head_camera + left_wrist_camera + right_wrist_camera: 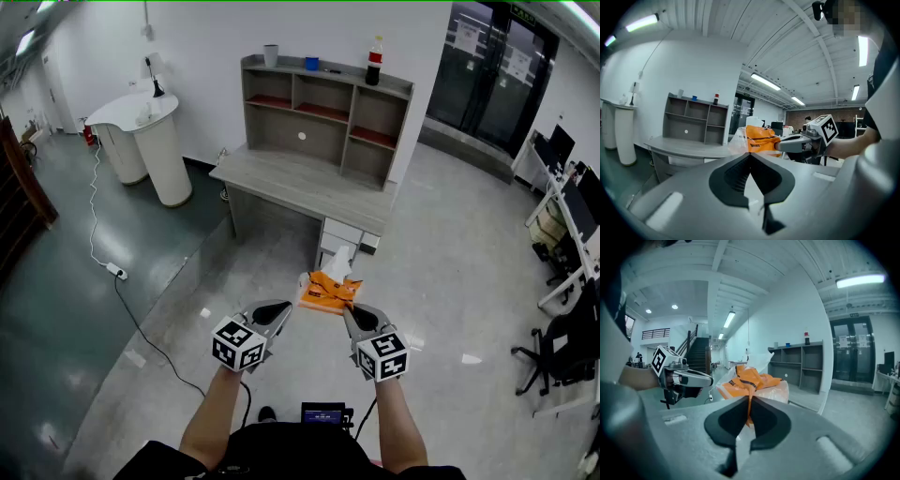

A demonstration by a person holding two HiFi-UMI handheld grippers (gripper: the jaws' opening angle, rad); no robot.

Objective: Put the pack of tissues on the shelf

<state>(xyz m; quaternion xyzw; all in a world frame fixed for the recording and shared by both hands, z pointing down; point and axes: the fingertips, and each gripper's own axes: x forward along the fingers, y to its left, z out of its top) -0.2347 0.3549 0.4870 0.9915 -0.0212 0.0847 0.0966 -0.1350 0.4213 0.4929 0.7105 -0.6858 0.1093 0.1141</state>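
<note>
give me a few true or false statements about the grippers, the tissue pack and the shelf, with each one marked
1. The right gripper has its jaws shut on the orange tissue pack. True.
2. The tissue pack lies on the shelf. False: it is held in the air, short of the desk.
3. A dark bottle with a red cap stands on top of the shelf. True.
4. The left gripper has its jaws wide open. False: they are together.
</note>
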